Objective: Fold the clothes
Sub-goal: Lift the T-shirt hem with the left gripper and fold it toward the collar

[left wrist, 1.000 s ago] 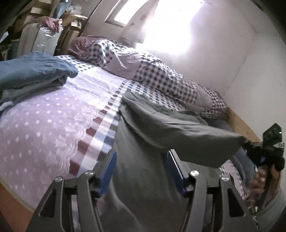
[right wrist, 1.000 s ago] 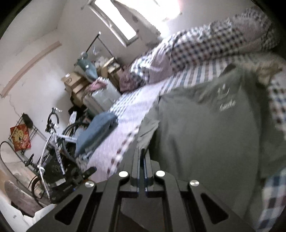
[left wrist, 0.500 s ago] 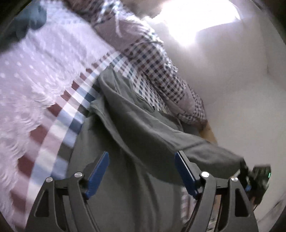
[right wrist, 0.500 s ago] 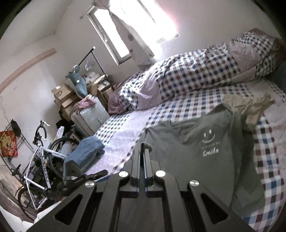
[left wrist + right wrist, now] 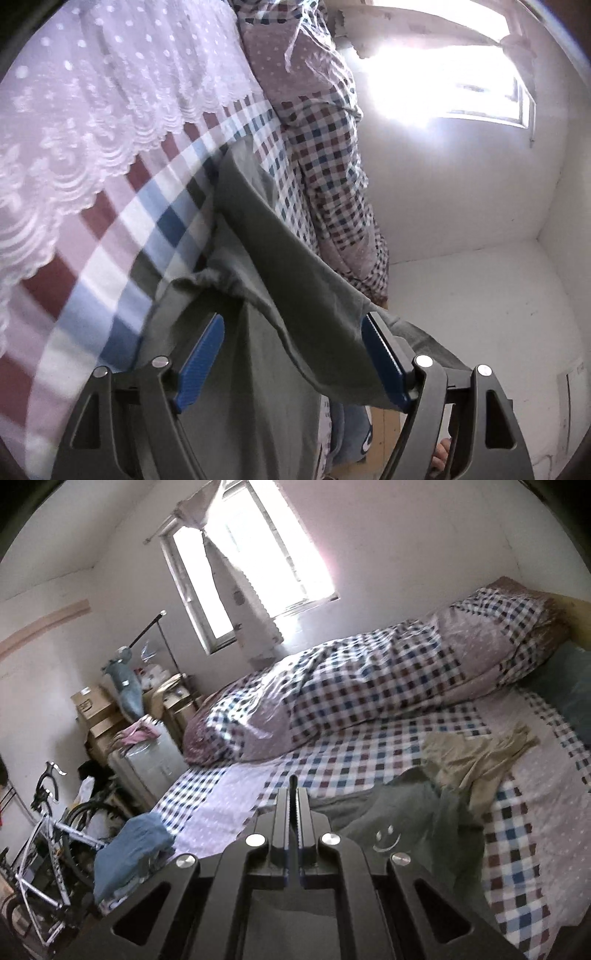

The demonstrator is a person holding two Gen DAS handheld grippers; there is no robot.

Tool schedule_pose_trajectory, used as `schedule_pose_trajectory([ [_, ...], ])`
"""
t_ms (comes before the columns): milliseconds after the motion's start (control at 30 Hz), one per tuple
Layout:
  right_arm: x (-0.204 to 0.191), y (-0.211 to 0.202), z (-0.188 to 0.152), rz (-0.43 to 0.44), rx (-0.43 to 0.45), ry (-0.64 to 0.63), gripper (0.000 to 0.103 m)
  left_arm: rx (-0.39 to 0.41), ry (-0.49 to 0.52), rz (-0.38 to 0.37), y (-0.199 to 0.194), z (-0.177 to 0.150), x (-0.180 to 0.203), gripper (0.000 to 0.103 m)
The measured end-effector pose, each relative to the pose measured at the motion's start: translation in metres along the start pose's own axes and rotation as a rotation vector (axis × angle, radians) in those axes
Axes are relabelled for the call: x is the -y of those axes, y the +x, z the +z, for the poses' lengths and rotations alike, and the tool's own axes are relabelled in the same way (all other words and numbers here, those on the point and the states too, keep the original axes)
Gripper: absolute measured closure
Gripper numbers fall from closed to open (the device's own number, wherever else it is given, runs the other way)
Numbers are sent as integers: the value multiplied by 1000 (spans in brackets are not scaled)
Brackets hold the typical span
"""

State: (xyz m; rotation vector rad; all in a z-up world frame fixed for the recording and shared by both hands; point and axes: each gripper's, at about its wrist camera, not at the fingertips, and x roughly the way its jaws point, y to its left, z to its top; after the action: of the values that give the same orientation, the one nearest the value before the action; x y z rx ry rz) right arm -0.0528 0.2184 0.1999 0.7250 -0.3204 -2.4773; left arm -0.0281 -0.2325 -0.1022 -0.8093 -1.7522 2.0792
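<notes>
The right gripper (image 5: 293,786) pinches an edge of the grey T-shirt (image 5: 266,332) on the checked bed sheet (image 5: 122,240); the left gripper (image 5: 291,354), wide open above it, should lay that edge over slowly and flat.

A bright window (image 5: 251,572) is set in the white wall (image 5: 406,535) behind the bed (image 5: 369,768). Left of the bed, cardboard boxes (image 5: 92,709) are stacked, and a bicycle (image 5: 48,834) is parked below them.

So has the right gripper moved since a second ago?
Yes. The right gripper has risen, lifting the grey shirt; the window now sits nearer centre.
</notes>
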Motion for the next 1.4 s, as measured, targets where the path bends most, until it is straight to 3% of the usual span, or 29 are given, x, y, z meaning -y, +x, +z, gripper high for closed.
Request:
schedule_pose_trajectory([
  [233, 7, 11, 20, -37, 27, 3, 102, -13, -34, -23, 20, 4, 1, 23],
  [600, 3, 21, 37, -61, 55, -35, 102, -54, -93, 86, 35, 0, 3, 23],
  [800, -1, 25, 43, -50, 67, -50, 102, -46, -104, 44, 42, -2, 8, 23],
  [900, -2, 25, 43, -39, 73, -50, 102, -37, -72, 100, 41, -7, 11, 23],
  [1100, -11, 22, 44, -20, 74, -57, 102, -6, 171, 353, 54, -15, 39, 23],
  [1167, -14, 20, 45, -16, 73, -63, 102, -20, 189, 364, 58, -17, 40, 23],
  [1400, -21, 18, 46, -13, 73, -84, 102, -72, 102, 322, 53, -17, 37, 23],
])
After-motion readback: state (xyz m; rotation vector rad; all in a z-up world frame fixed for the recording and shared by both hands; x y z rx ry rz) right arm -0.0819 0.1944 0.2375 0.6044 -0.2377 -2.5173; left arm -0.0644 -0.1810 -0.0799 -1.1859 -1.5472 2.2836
